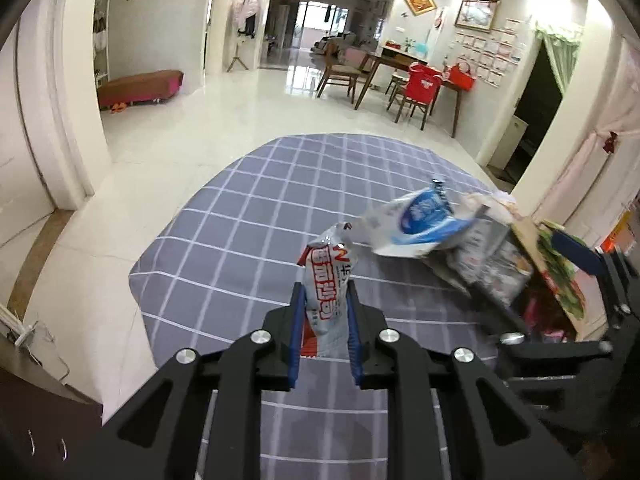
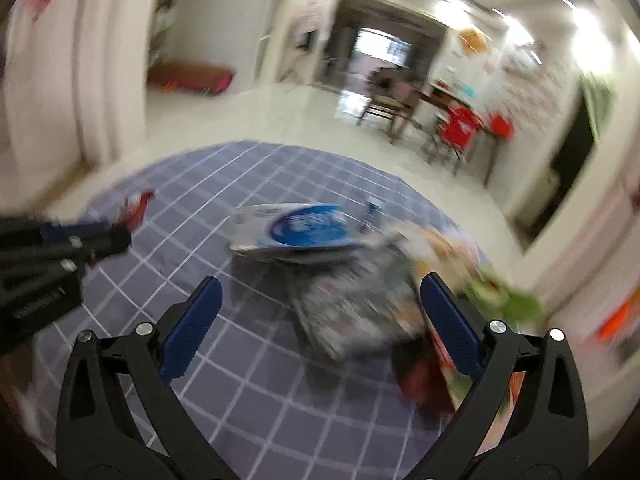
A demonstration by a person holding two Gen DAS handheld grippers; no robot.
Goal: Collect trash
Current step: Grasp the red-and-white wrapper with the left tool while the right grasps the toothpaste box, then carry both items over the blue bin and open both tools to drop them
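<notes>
Blue-padded fingers [image 1: 297, 344] of the left gripper [image 1: 325, 300] are clenched on a crumpled white-and-red wrapper [image 1: 328, 280], which stands up between them above the grey checked cloth [image 1: 248, 216] covering the surface. No earlier view is given, so only the grip itself can be told.

The right gripper [image 2: 320, 304] has its fingers [image 2: 192, 320] spread wide with nothing between them; its view is smeared by motion. It hangs over the cloth [image 2: 224, 392] just on the near side of the trash pile.

Taking the pile as the landmark: a white-and-blue packet [image 1: 416, 220] lies on top, tilted, with a grey printed bag [image 1: 492, 264] under it and a green-printed carton [image 1: 560, 276] on its right, close to the cloth's right edge. The held wrapper is just left of the pile and apart from it. Left of the pile the cloth is bare out to its curved far edge. Beyond that edge the pale tiled floor [image 1: 248, 120] lies open toward a wooden dining table [image 1: 400, 64] with chairs, one draped in red [image 1: 420, 84], and a low red bench [image 1: 140, 86] further left.
</notes>
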